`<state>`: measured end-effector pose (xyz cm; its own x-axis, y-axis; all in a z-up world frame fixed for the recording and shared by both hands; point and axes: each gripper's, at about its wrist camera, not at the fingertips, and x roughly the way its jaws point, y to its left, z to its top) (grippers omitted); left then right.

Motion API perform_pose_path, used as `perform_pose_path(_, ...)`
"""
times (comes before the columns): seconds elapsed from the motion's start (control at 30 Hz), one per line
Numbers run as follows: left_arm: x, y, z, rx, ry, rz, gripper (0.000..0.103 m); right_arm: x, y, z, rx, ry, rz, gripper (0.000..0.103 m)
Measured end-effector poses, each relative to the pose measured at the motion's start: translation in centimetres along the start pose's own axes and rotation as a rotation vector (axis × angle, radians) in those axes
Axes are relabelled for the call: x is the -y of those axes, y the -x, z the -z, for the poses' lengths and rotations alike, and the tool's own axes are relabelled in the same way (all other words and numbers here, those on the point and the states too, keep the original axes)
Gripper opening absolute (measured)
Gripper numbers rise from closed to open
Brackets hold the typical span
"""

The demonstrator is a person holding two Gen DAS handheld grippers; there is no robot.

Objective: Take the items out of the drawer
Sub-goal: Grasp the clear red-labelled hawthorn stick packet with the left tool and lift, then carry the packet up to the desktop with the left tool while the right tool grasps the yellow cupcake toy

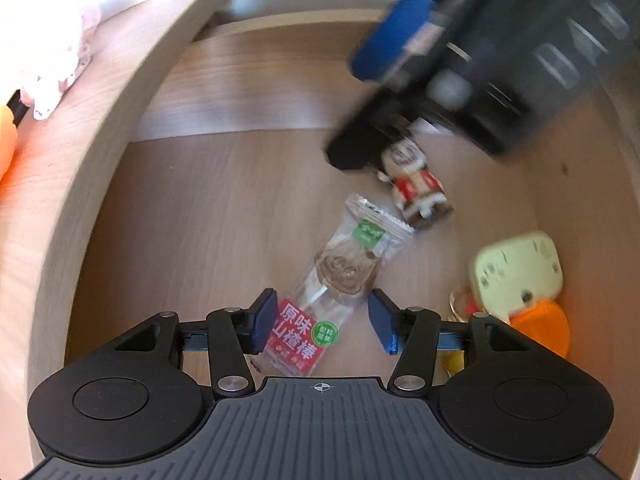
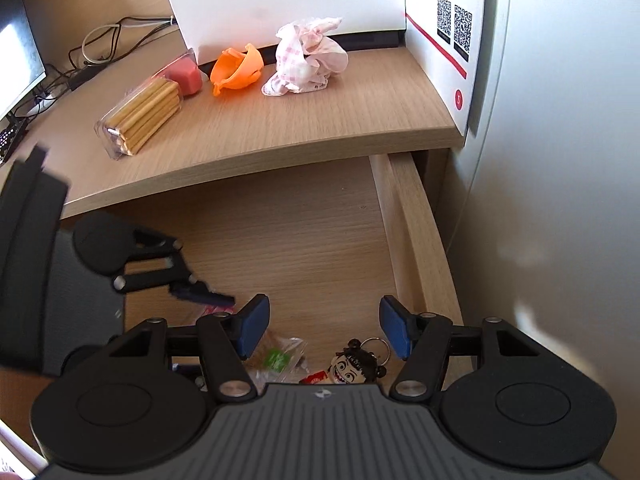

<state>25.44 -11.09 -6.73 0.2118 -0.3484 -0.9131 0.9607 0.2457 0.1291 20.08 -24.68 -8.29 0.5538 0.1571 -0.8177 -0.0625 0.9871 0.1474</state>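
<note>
Between the open left gripper [image 1: 323, 322] lies the clear, red-labelled snack packet [image 1: 320, 304] on the wooden drawer [image 1: 208, 208] floor, so closing comes next; the right gripper [image 2: 324, 330] hovers open.

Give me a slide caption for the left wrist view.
Left gripper, fingers open, poised above a clear hawthorn snack packet with red label in the wooden drawer; nothing gripped yet.

Bright daylight, both views. Strong fisheye bending at edges. In left wrist view the right tongs [image 1: 460, 80] are heavily motion-blurred, and the pink cloth [image 1: 52, 40] top left is blown out. Right wrist view mostly sharp; soft glare patches on white wall [image 2: 560, 240].
</note>
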Motion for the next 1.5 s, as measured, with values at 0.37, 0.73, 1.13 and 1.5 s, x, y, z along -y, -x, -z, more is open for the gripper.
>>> perform_pose_path(0.37, -3.1, -1.2, -1.6, -0.002, 0.24, 0.027, 0.061, 0.3, 0.0, 0.0, 0.009, -0.008, -0.003, 0.061)
perform_pose_path(0.73, -3.8, 3.2, 0.0, -0.019, 0.428, -0.038, 0.039, -0.3, 0.3, -0.8, 0.028, 0.029, 0.04, 0.061)
perform_pose_path(1.13, -2.4, 15.3, 9.8, 0.131, 1.032, -0.334, 0.039, -8.1, -0.3, -1.1, -0.062, 0.317, -0.168, 0.072)
perform_pose_path(1.5, 1.4, 18.2, 17.8, 0.136, 1.257, -0.325, 0.039, -21.0, -6.2, 1.3, -0.238, 0.701, -0.308, 0.072)
